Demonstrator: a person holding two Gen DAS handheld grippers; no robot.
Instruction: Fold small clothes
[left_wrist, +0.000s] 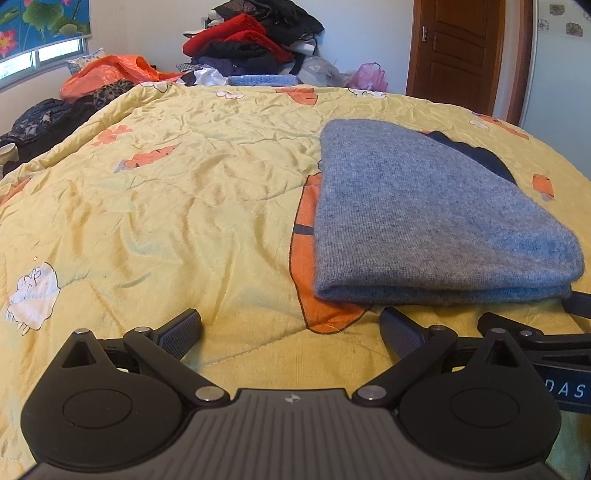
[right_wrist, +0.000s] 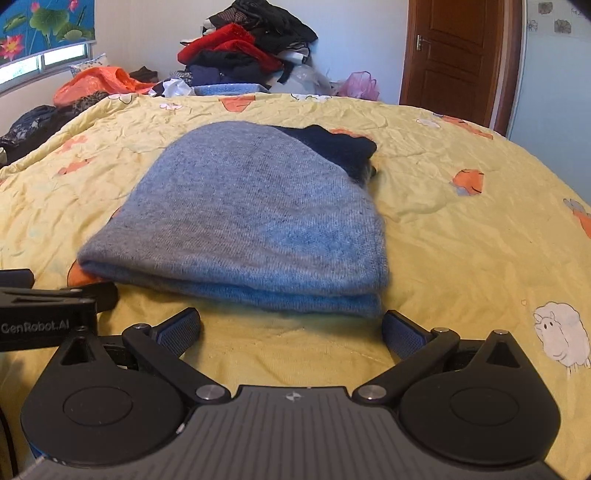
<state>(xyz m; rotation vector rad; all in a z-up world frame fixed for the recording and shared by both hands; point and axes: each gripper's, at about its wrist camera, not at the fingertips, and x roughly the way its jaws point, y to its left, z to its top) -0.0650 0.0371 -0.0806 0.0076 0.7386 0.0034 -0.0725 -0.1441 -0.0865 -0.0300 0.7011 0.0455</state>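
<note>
We saw the folded grey knit sweater (right_wrist: 243, 218) lying flat on the yellow quilt (left_wrist: 166, 206), just ahead of our right gripper (right_wrist: 291, 328), whose jaws stood wide apart and empty. A dark garment (right_wrist: 336, 147) peeked from beneath its far edge. Our left gripper (left_wrist: 291, 328), equally wide and empty, had the sweater ahead and to its right.

Knit (right_wrist: 243, 206) near centre: grey-blue, plain, w/ dark navy piece (right_wrist: 340, 147) at far right. Quilt (left_wrist: 166, 206): pale yellow w/ orange carrots & white sheep. Far pile (left_wrist: 251, 40): red, black, navy. Bag (left_wrist: 110, 70) far left: orange. Door (right_wrist: 454, 55) far right: brown wood. Blind (left_wrist: 40, 22): blue, lotus print.
</note>
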